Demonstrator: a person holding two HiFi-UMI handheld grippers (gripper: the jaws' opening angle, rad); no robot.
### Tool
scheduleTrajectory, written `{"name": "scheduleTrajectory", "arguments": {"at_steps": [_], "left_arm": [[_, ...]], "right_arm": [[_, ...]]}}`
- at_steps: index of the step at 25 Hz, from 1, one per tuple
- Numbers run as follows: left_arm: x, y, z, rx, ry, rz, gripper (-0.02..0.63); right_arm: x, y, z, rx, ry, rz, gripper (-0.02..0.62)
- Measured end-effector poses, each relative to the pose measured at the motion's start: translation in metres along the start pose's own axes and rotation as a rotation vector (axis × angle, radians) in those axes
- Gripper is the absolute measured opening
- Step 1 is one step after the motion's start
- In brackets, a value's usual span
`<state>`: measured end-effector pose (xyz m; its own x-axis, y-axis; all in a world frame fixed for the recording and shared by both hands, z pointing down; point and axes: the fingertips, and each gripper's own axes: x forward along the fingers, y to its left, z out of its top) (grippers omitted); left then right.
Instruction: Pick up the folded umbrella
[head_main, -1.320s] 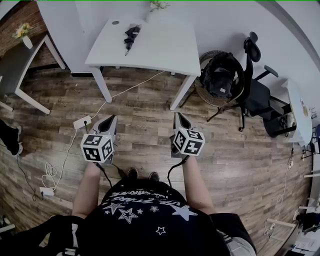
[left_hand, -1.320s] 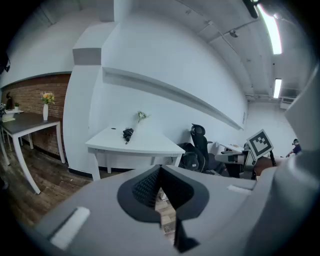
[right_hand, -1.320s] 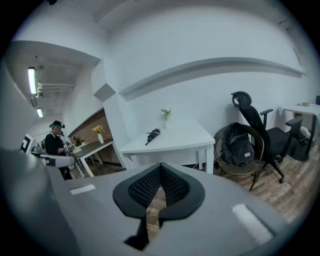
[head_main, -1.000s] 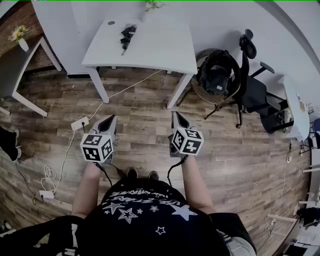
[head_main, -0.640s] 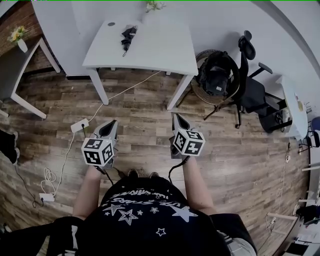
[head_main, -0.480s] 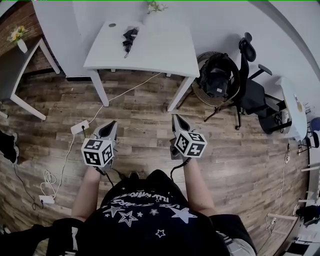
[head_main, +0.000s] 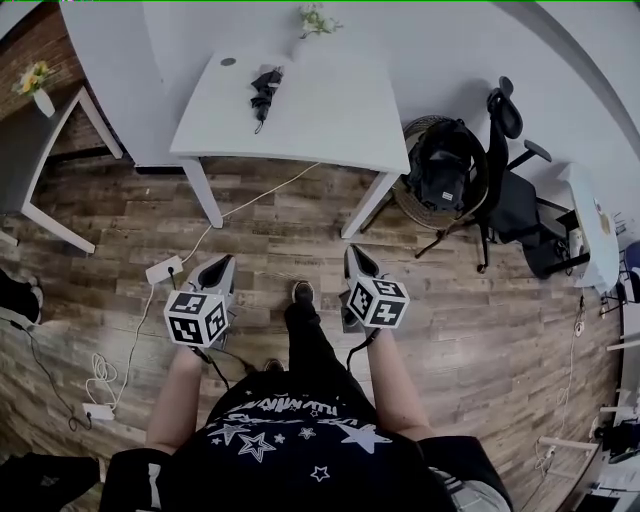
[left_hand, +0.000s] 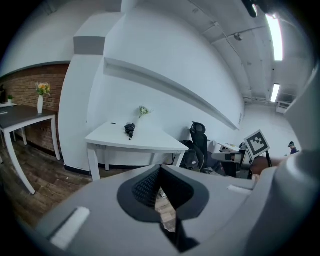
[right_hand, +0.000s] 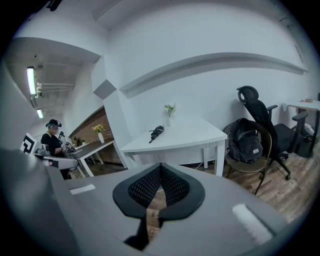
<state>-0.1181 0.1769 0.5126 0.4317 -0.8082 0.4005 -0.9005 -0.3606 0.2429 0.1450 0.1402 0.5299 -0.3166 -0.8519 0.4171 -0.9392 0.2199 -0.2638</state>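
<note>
The folded black umbrella (head_main: 264, 90) lies on the white table (head_main: 330, 120), near its far left part. It also shows in the left gripper view as the umbrella (left_hand: 130, 130) and in the right gripper view as the umbrella (right_hand: 156, 133). Both grippers are held over the wooden floor, well short of the table. My left gripper (head_main: 218, 268) is shut with nothing in it, its tips meeting (left_hand: 160, 168). My right gripper (head_main: 357, 258) is likewise shut and empty (right_hand: 160, 165). Both point toward the table.
A small vase with a sprig (head_main: 310, 25) stands at the table's back edge. A black backpack on a wicker chair (head_main: 440, 170) and an office chair (head_main: 515, 190) stand right of the table. A power strip (head_main: 163, 269) and cables lie on the floor left. A dark side table (head_main: 30, 140) stands far left.
The person has stepped forward: a leg and shoe now show between the grippers. Both grippers have moved a little toward the table, still shut.
</note>
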Motion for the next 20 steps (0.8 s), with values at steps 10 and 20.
{"name": "scheduleTrajectory", "arguments": {"at_steps": [10, 20], "left_arm": [[0.093, 0.041, 0.046, -0.014, 0.013, 0.07, 0.0], [0.182, 0.068, 0.107, -0.02, 0.006, 0.132, 0.0]], "right_arm": [[0.12, -0.039, 0.054, 0.033, 0.015, 0.026, 0.017], [0.223, -0.072, 0.121, 0.031, 0.03, 0.082, 0.017]]}}
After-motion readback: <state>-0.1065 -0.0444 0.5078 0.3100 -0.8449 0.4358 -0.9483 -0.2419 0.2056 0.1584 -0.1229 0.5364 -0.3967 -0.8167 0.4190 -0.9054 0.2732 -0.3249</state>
